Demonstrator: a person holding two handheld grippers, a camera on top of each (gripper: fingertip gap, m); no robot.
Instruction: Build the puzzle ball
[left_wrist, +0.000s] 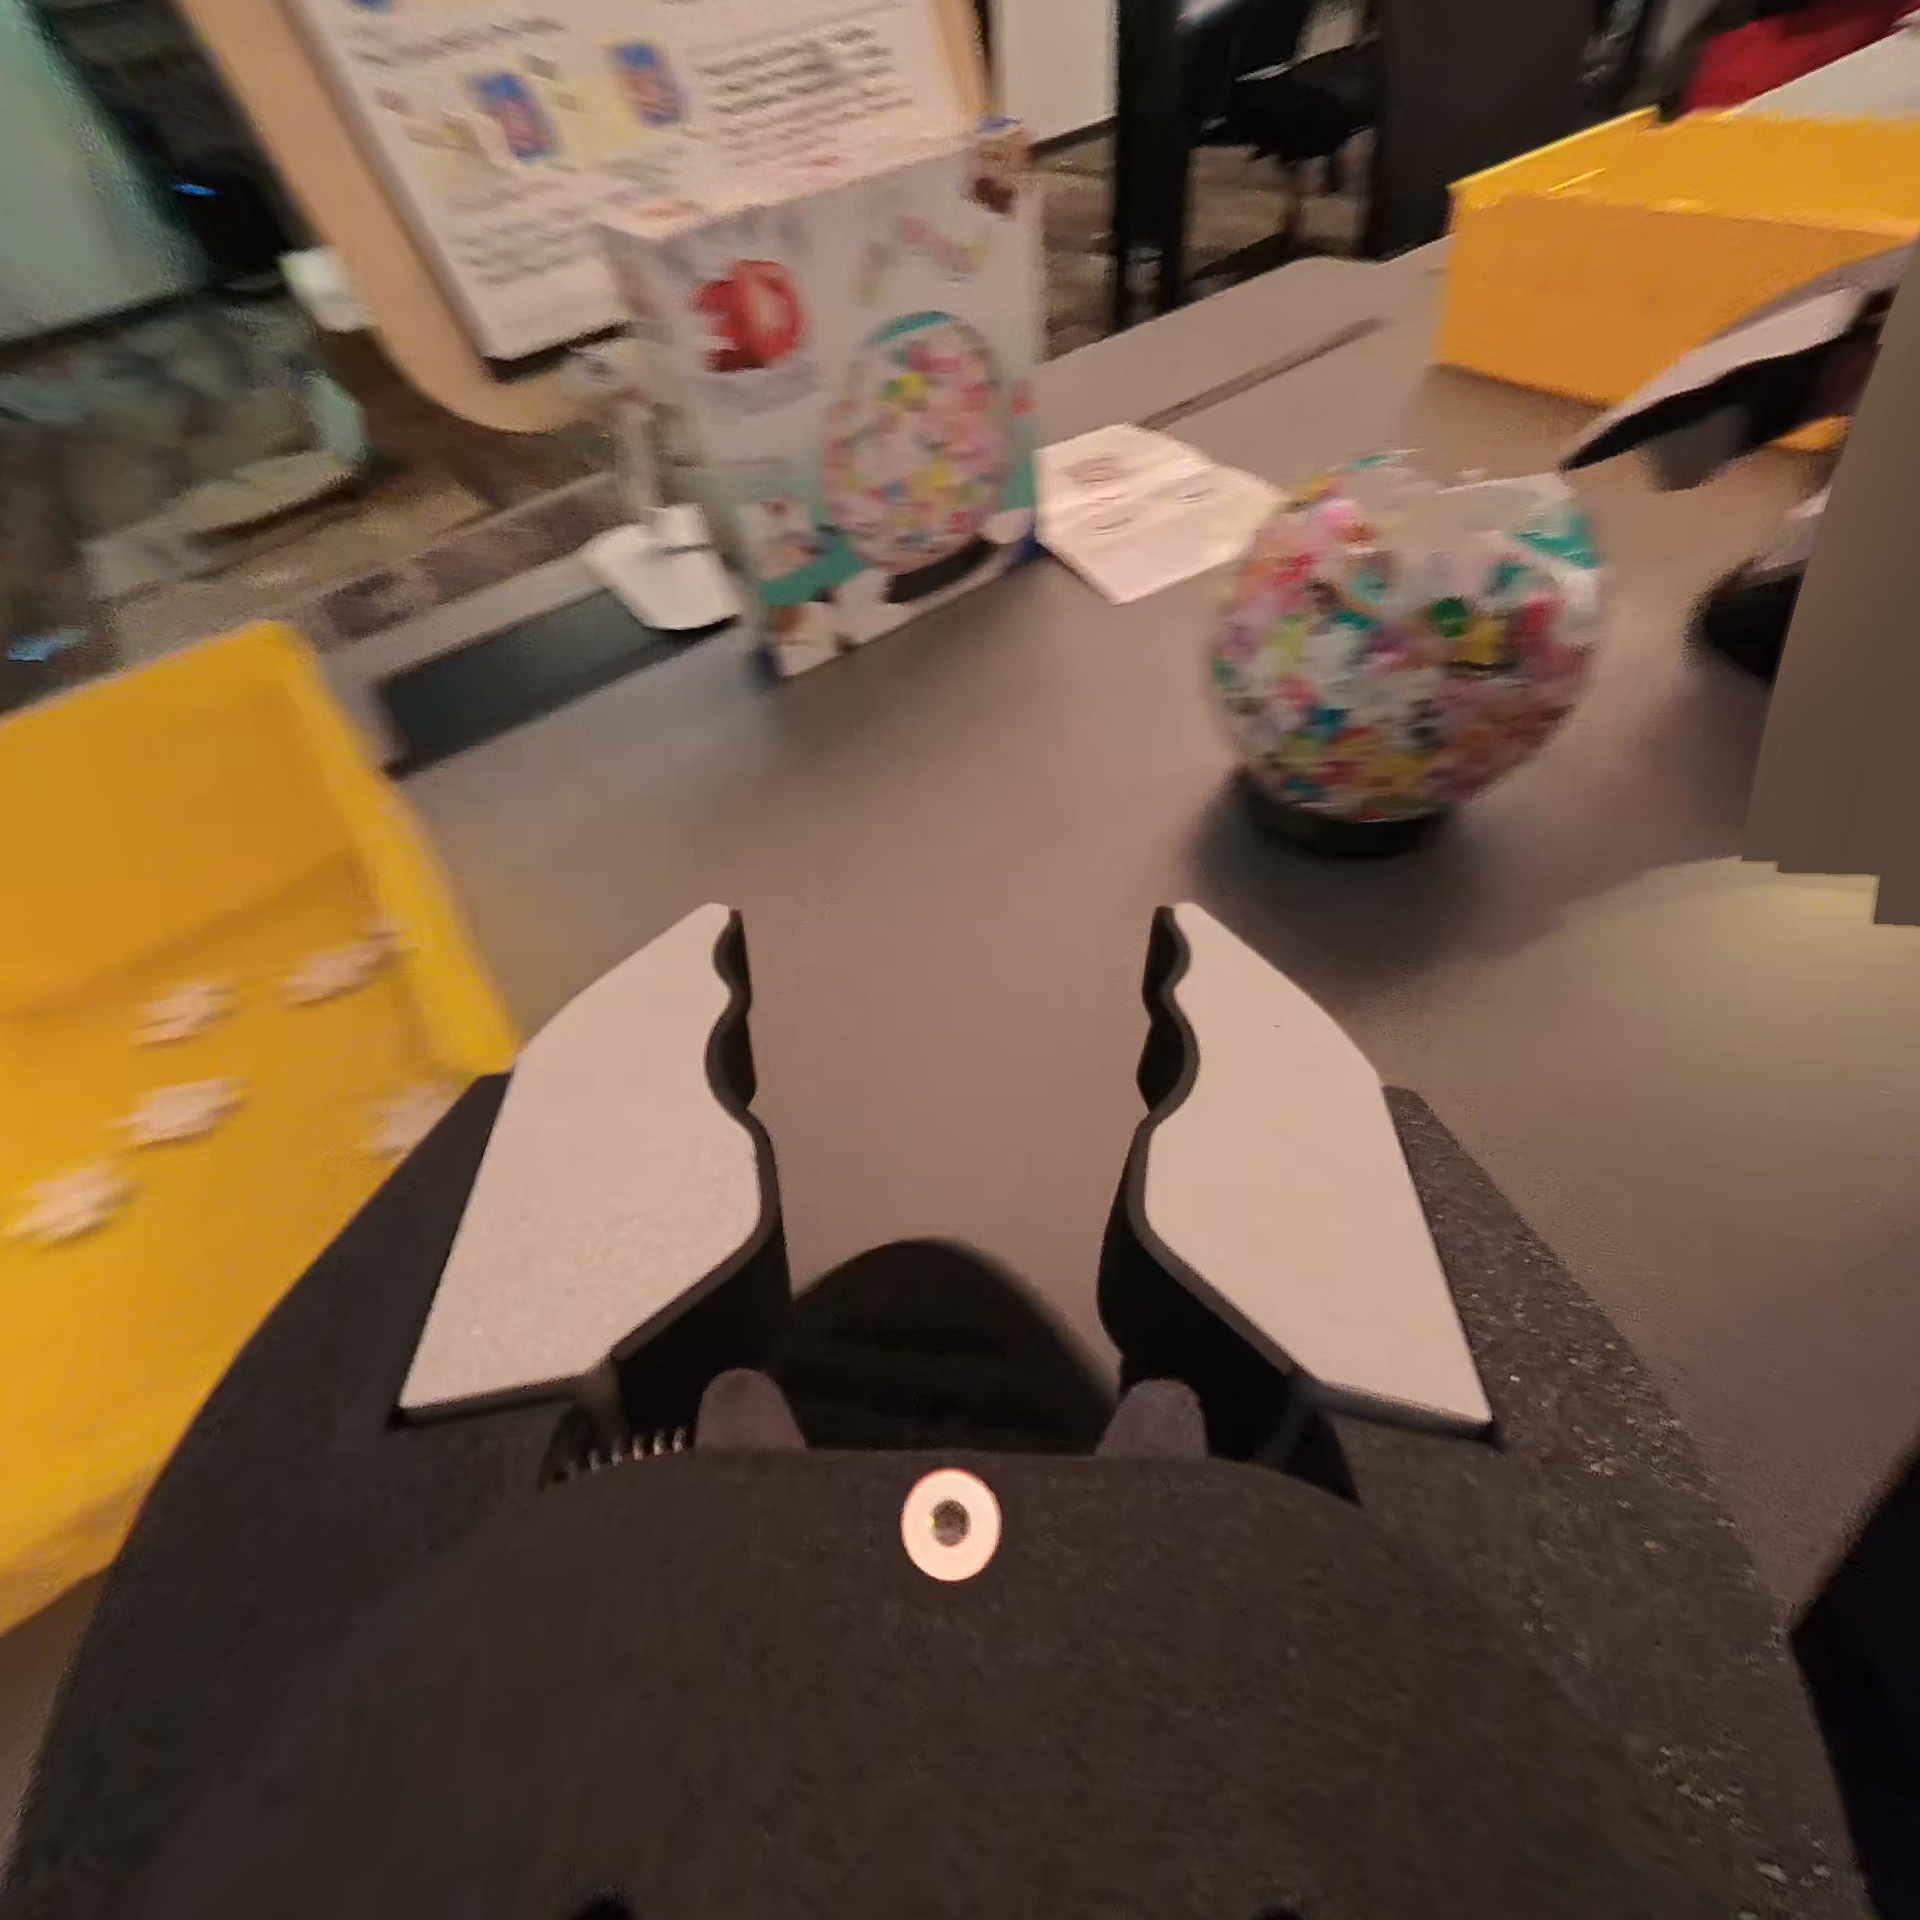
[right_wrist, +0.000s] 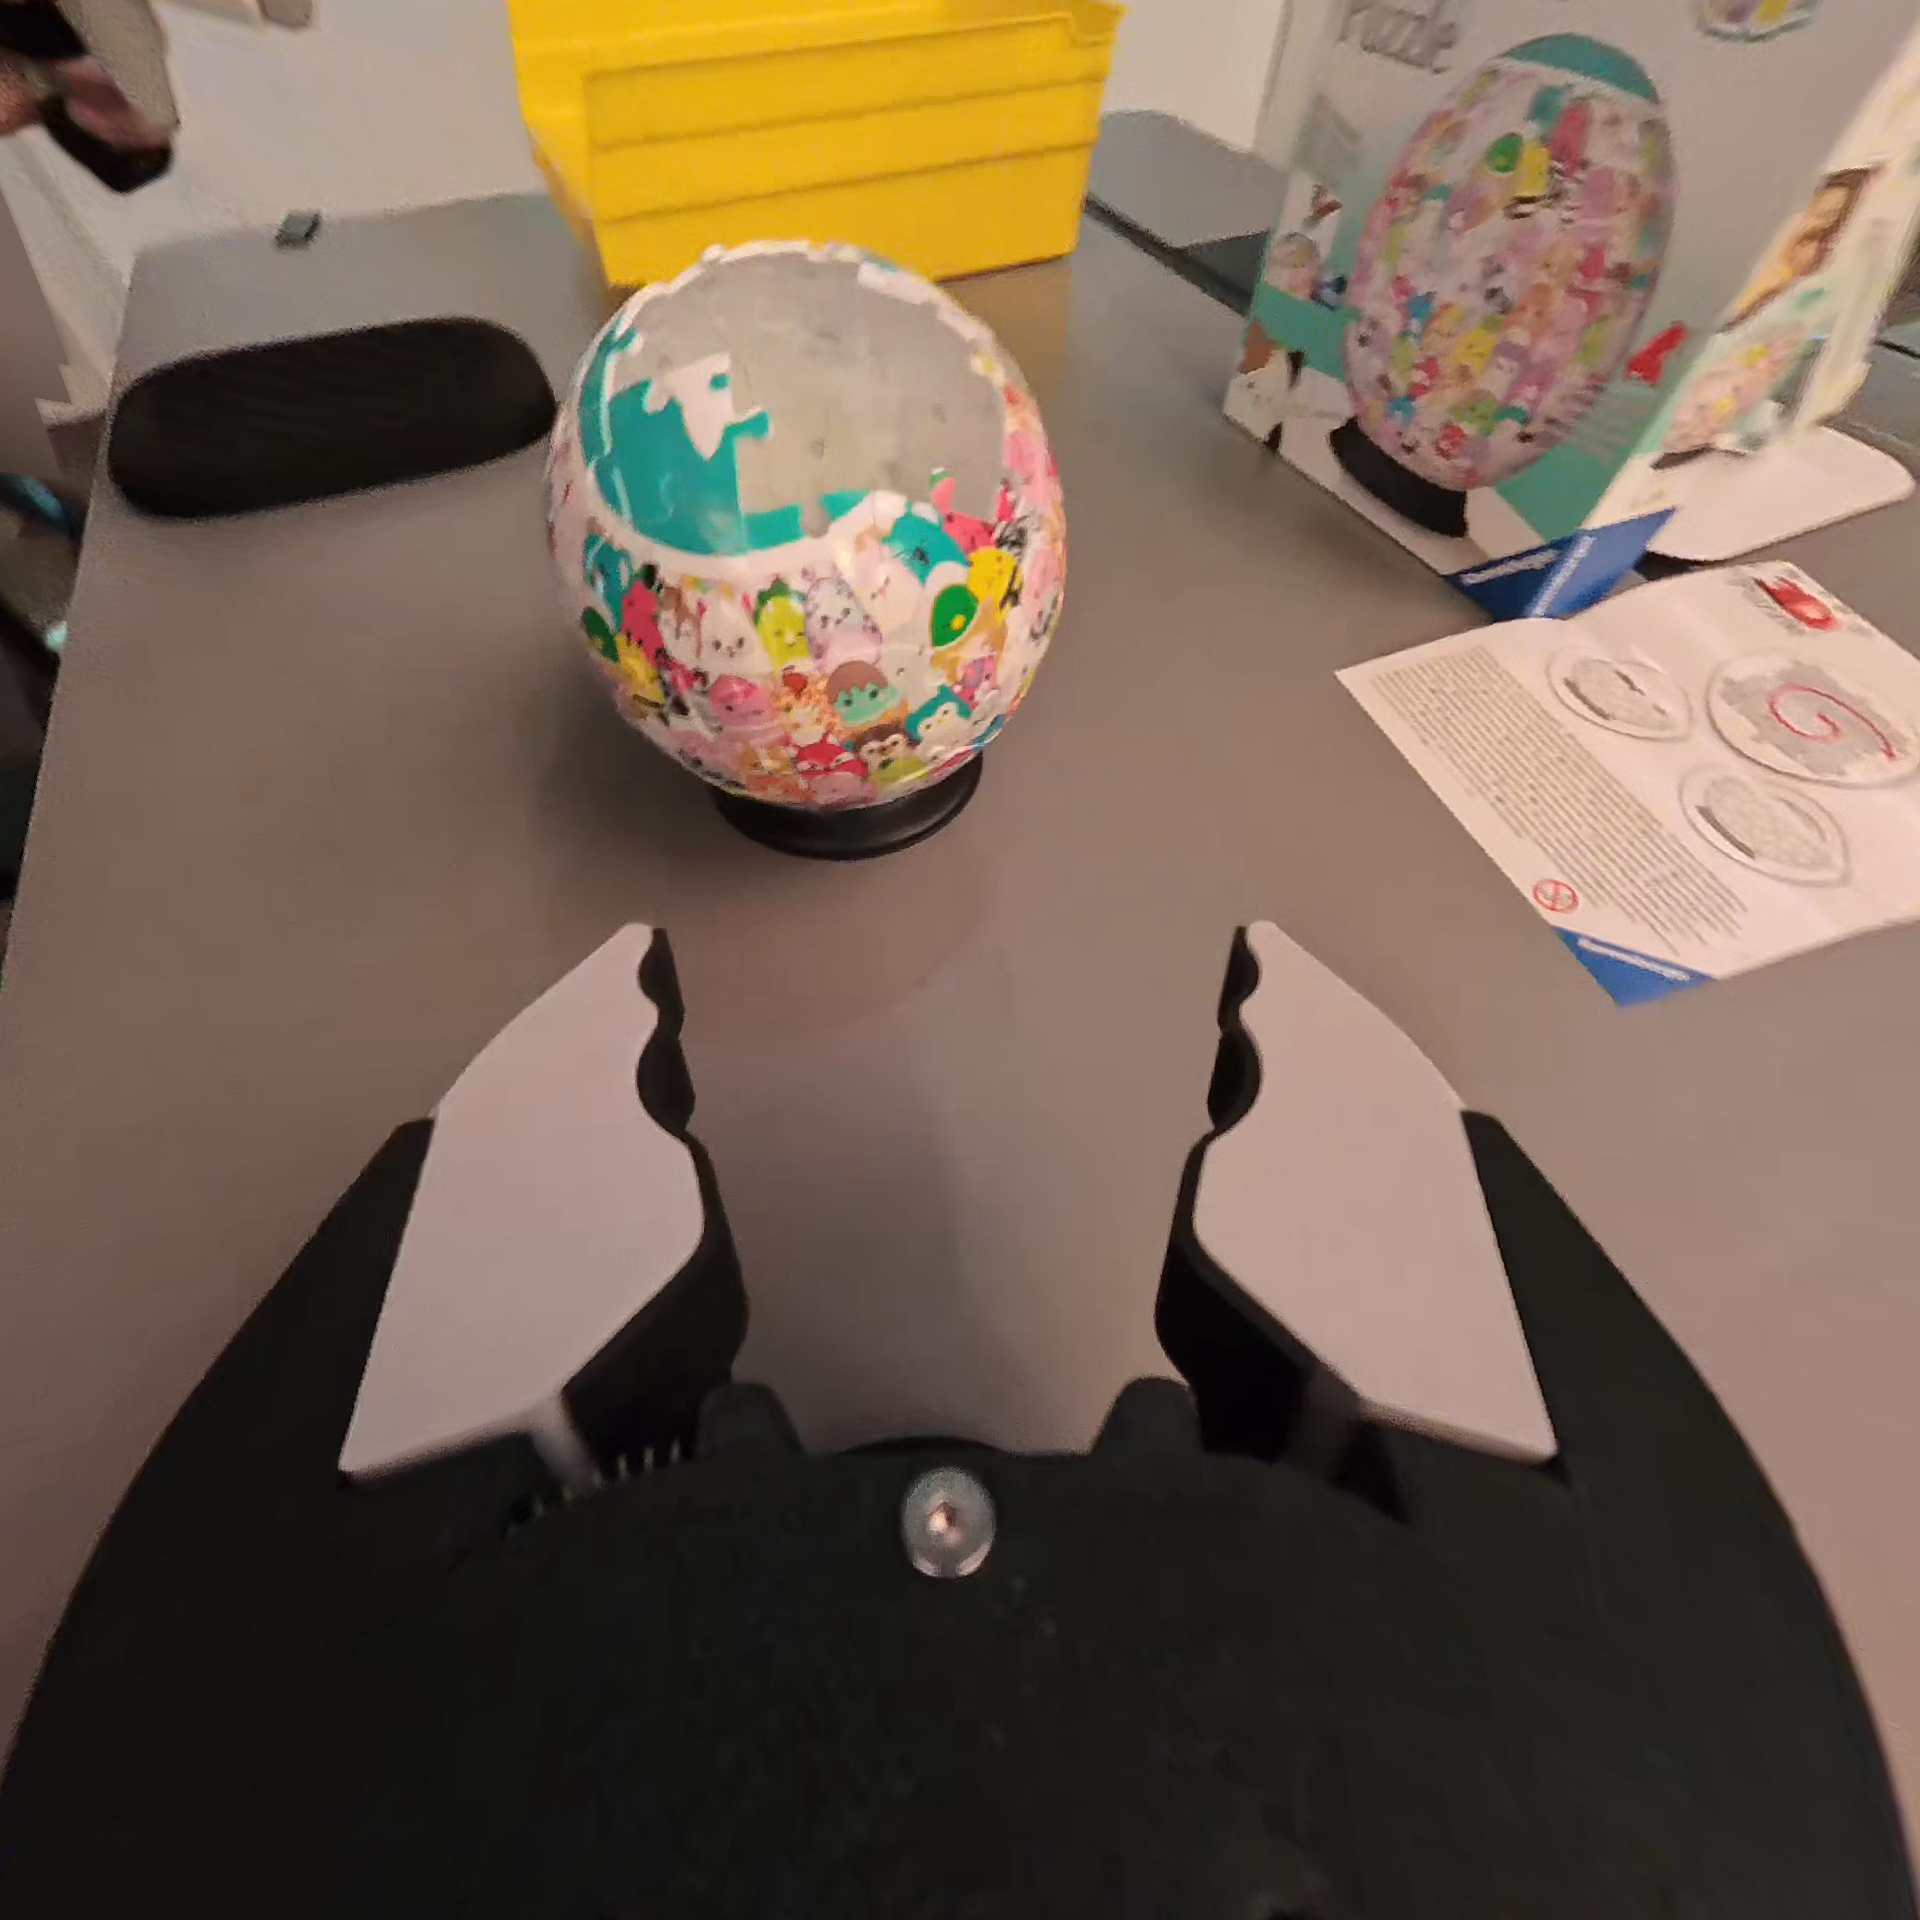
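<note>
Your grey table (right_wrist: 312, 935) fills most of both views. In the right wrist view, stacked yellow bins (right_wrist: 831, 135) sit at top centre, and the puzzle box (right_wrist: 1475, 291) stands upper right. The puzzle ball (right_wrist: 810, 582) sits on its black stand (right_wrist: 847, 816) just above frame centre, its top unfinished and open. An instruction sheet (right_wrist: 1662, 779) lies at the right edge. Your right gripper (right_wrist: 951, 966) is spread wide, holding nothing. In the left wrist view, your left gripper (left_wrist: 948, 935) also gapes empty; loose puzzle pieces (left_wrist: 187, 1107) lie in the yellow tray (left_wrist: 208, 810) at the left.
</note>
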